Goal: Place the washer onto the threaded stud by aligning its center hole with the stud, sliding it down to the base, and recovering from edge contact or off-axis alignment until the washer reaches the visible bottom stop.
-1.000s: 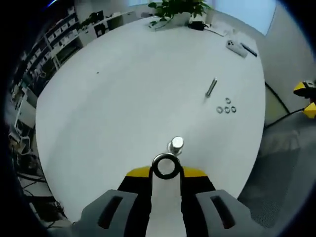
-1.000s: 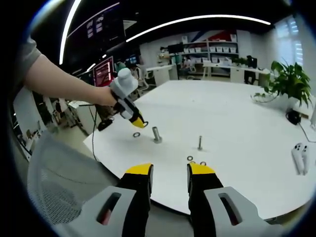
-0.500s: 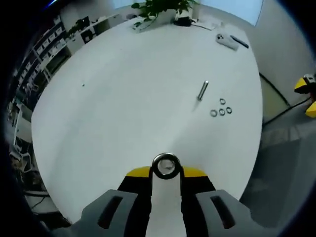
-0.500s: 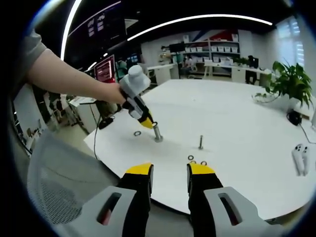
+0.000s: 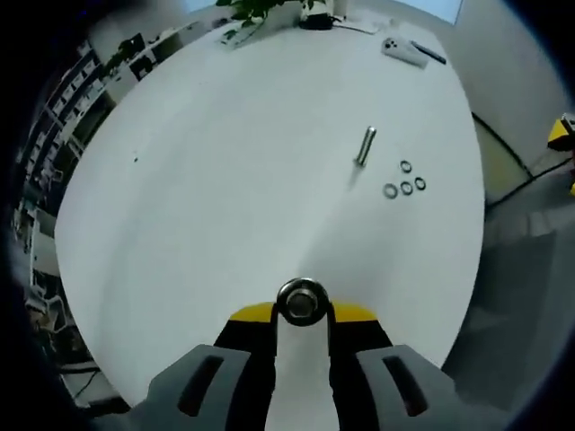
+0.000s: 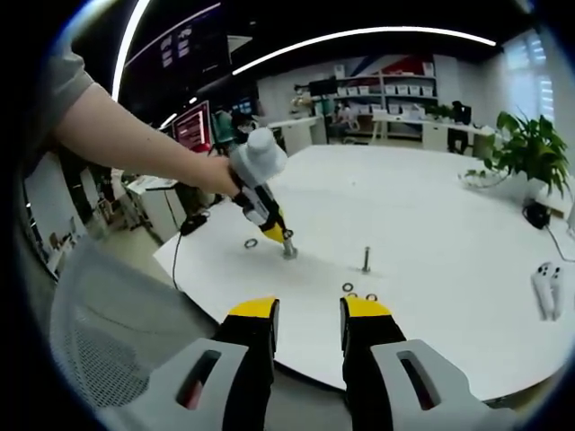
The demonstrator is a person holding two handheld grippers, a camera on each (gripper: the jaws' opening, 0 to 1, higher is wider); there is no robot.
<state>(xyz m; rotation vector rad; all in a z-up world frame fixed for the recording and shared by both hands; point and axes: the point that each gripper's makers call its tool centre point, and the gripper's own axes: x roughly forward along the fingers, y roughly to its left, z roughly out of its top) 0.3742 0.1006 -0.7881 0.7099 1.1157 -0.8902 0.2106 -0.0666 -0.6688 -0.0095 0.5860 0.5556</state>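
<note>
Fingers of the left gripper [image 5: 302, 316] pinch a small silver steel washer [image 5: 301, 302] edge-on at their yellow tips. One second ago the upright threaded steel stud stood just beyond the washer; now its grey top fills the washer's hole, so the ring sits over the axis. In the right gripper view the left gripper [image 6: 280, 237] has come down onto the stud [image 6: 289, 248], near the counter's near-left edge. My reading: alignment looks achieved and the slide down to the base is starting; seating is not confirmed.

Right gripper [image 6: 308, 310] hangs off the round white counter [image 6: 431, 224] at its near edge, fingers slightly spread, holding nothing.

Room: one loose washer [image 6: 249, 243] lies just beside the stud, toward the edge. A second slim stud [image 5: 365, 145] and three spare washers [image 5: 404, 180] sit well apart toward the near-right edge. Broad bare surface lies beyond toward the far edge, where a potted green plant [image 6: 526, 148] stands.
</note>
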